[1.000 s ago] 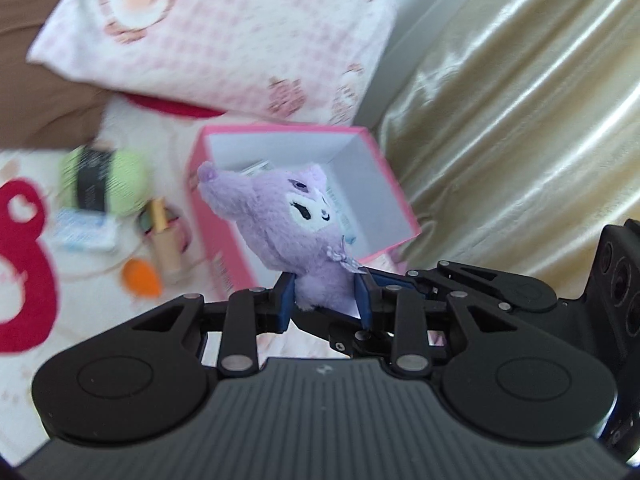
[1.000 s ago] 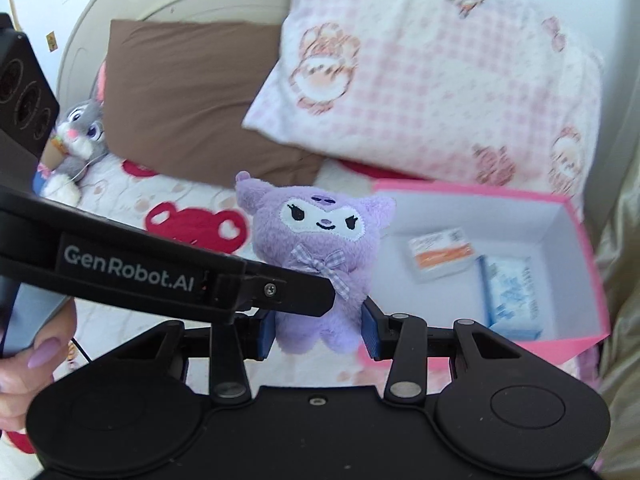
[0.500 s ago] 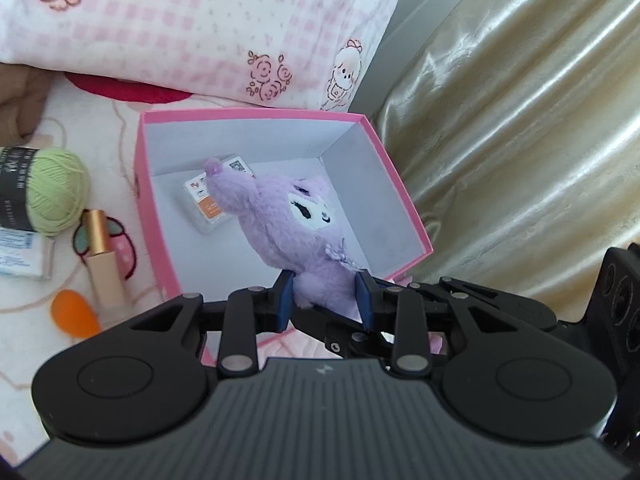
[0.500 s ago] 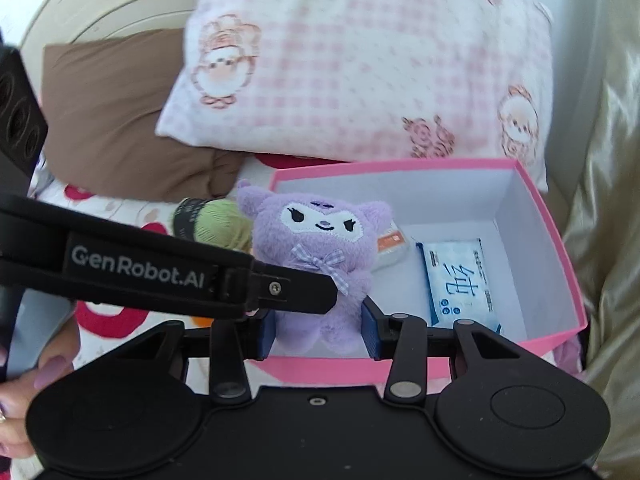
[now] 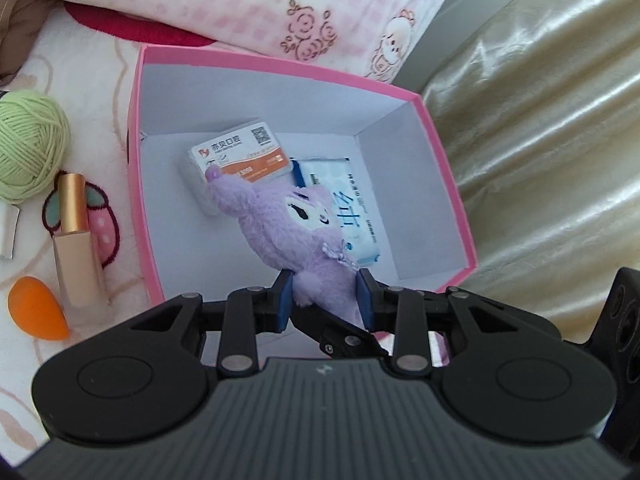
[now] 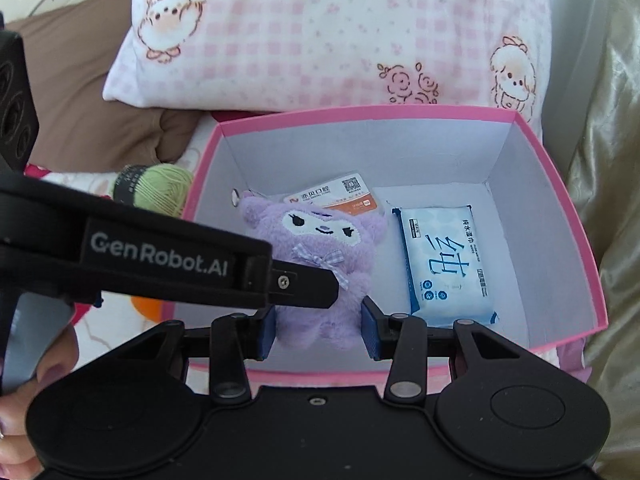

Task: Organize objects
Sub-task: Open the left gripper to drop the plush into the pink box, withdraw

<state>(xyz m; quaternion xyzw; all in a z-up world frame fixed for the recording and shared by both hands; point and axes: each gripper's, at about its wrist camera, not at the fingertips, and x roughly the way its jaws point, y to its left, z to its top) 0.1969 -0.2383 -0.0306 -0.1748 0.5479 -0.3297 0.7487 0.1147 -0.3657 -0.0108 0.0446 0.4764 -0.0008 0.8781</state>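
Note:
A purple plush toy (image 5: 288, 220) is held inside the pink box (image 5: 448, 168), above its white floor. My left gripper (image 5: 324, 300) is shut on the plush's lower body. My right gripper (image 6: 318, 330) is shut on the same plush (image 6: 324, 248) at its feet, and the left gripper's finger crosses in front of it in the right wrist view. In the pink box (image 6: 560, 184) lie an orange-and-white card box (image 6: 340, 196) and a blue wet-wipes pack (image 6: 444, 264). Both show in the left wrist view too: the card box (image 5: 240, 156) and the wipes pack (image 5: 352, 216).
Left of the box on the bedspread are a green yarn ball (image 5: 28, 148), a gold-capped foundation bottle (image 5: 78, 248) and an orange sponge (image 5: 38, 308). A pink checked pillow (image 6: 340, 40) and a brown pillow (image 6: 80, 88) lie behind. Gold fabric (image 5: 552, 140) is to the right.
Both grippers have carried the plush forward and down, from above the box's near edge to inside the box. The grips have not changed.

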